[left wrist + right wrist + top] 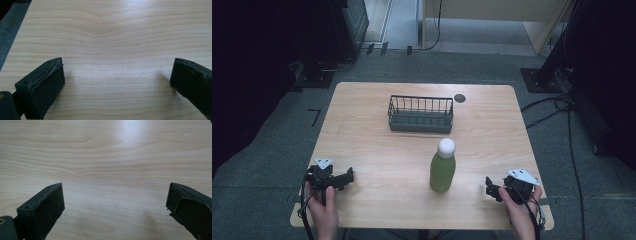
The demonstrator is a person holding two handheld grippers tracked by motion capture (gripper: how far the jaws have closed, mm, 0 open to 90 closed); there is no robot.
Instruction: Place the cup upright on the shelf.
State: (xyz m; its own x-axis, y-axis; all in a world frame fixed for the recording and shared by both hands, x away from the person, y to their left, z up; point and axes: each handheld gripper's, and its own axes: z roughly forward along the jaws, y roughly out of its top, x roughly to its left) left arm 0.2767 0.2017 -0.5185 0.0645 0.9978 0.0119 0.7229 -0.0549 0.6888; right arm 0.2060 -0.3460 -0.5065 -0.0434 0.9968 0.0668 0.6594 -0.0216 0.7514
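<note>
The table (377,135) is pale wood with fine, wavy brown grain. The bottle (442,172) is olive green with a white round cap (446,147). The wire basket (420,114) at the far middle is dark grey. A small dark disc (460,98) sits far right of it. The floor (272,145) is grey carpet.

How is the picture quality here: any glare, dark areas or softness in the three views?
High view: the table is evenly lit, the surroundings fall dark, and the bottle looks slightly soft. Left gripper view: a pale sheen on the wood near the top; tongs cast faint shadows. Right gripper view: similar glare at top.
</note>
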